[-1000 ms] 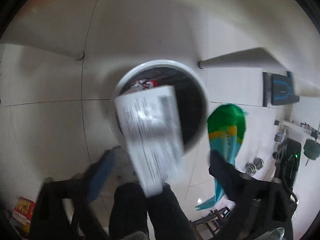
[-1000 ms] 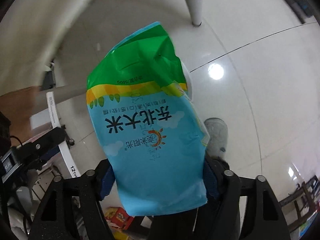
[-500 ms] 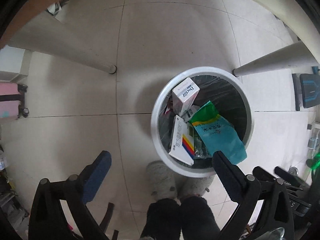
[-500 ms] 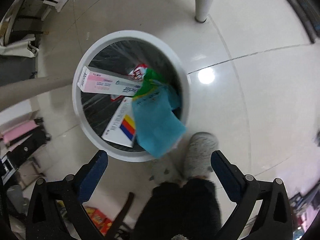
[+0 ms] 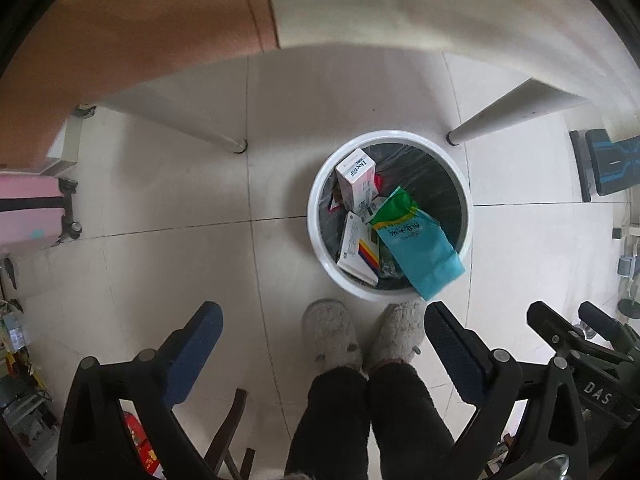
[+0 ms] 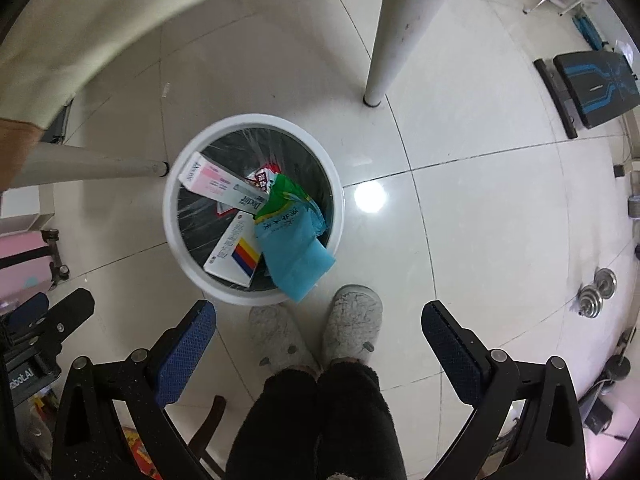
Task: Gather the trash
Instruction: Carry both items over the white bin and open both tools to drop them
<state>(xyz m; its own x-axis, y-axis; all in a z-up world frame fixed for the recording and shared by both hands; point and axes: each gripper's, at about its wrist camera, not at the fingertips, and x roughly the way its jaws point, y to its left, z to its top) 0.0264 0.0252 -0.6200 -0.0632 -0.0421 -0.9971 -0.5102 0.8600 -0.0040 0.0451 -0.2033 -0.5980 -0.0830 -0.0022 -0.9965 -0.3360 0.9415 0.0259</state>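
A round white trash bin point(image 5: 464, 192) with a black liner stands on the tiled floor; it also shows in the right wrist view point(image 6: 338, 200). Inside lie a blue and green bag point(image 5: 420, 250) point(image 6: 294, 240) that hangs over the near rim, a white box with coloured stripes point(image 5: 358, 250) point(image 6: 236, 254) and a white and pink box point(image 5: 354, 176) point(image 6: 222, 184). My left gripper point(image 5: 322, 324) is open and empty, high above the floor. My right gripper point(image 6: 318, 320) is open and empty too, above the bin's near side.
The person's grey slippers point(image 5: 330, 332) point(image 6: 352, 322) stand just in front of the bin. White table legs point(image 5: 224, 140) point(image 6: 388, 52) flank the bin. A pink suitcase point(image 5: 28, 208) is at the left, a black and blue board point(image 6: 592, 84) and dumbbells point(image 6: 598, 290) at the right.
The left gripper let go of the white box and the right let go of the blue-green bag; both now lie in the bin. Both grippers have opened and risen.
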